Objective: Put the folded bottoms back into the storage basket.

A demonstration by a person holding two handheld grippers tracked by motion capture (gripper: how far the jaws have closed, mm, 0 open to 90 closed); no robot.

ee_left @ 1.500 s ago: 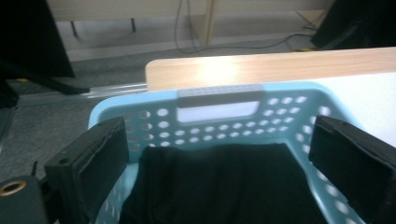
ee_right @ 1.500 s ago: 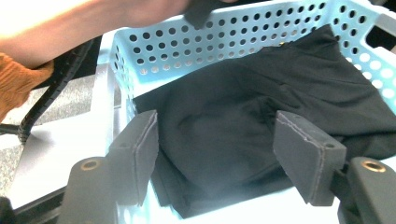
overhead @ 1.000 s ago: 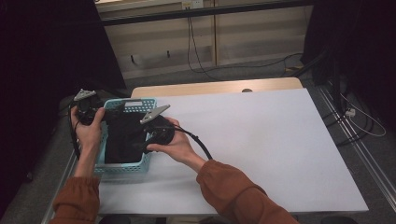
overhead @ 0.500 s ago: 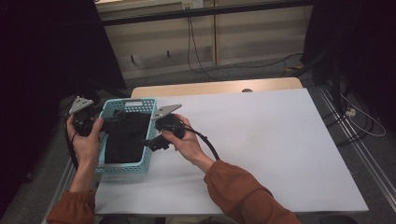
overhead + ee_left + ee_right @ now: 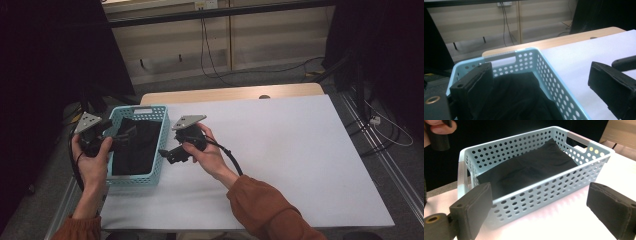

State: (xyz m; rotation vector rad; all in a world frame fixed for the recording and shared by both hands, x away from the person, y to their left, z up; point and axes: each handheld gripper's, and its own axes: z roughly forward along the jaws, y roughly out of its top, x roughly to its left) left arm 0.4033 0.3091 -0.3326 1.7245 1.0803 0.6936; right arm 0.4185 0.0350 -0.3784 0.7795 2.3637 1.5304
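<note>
Basket (image 5: 159, 150) sits at the table's (image 5: 300, 150) left edge, black cloth (image 5: 529, 171) folded flat inside it. Your right gripper (image 5: 539, 210), jaws just opening (nothing between them), faces the basket's long wall. Your left gripper (image 5: 541, 87) hovers released over its near-left corner, also gripping nothing.

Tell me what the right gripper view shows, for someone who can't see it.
A light blue basket with round holes sits on a white table, holding a folded black cloth. The hand-held gripper has its two black jaws wide open in front of it, with nothing between them.
</note>
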